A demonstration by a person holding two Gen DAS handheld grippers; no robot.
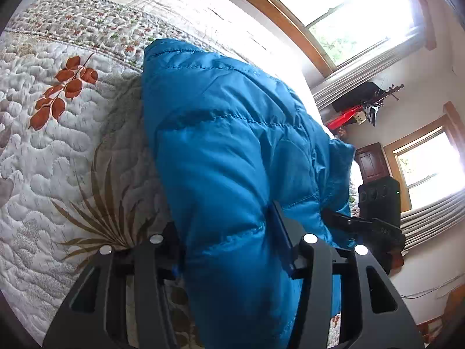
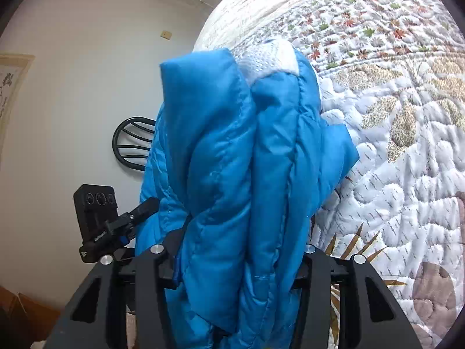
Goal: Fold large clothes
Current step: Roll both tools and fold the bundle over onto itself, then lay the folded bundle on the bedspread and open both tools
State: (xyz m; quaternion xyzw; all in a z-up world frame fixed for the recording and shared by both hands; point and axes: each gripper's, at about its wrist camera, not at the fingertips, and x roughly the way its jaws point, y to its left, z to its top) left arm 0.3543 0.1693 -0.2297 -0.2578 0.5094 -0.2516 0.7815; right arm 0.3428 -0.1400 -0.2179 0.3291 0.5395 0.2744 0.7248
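Observation:
A puffy blue quilted jacket (image 1: 232,145) hangs bunched over the bed quilt (image 1: 58,160). My left gripper (image 1: 226,232) is shut on a thick fold of it, and the padding bulges out between the fingers. In the right wrist view the same jacket (image 2: 247,160) stands up in folds, with a patch of white lining (image 2: 270,58) showing at the top. My right gripper (image 2: 241,247) is shut on that bundle. Each gripper also shows in the other's view as a black device at the jacket's edge: the right one (image 1: 375,226) and the left one (image 2: 116,226).
The floral quilt (image 2: 407,174) covers the bed under and beyond the jacket. Wood-framed windows (image 1: 348,14) with blinds, a dark wooden cabinet (image 1: 372,163) and red items (image 1: 343,119) stand past the bed. A black round-backed chair (image 2: 130,142) is by the white wall.

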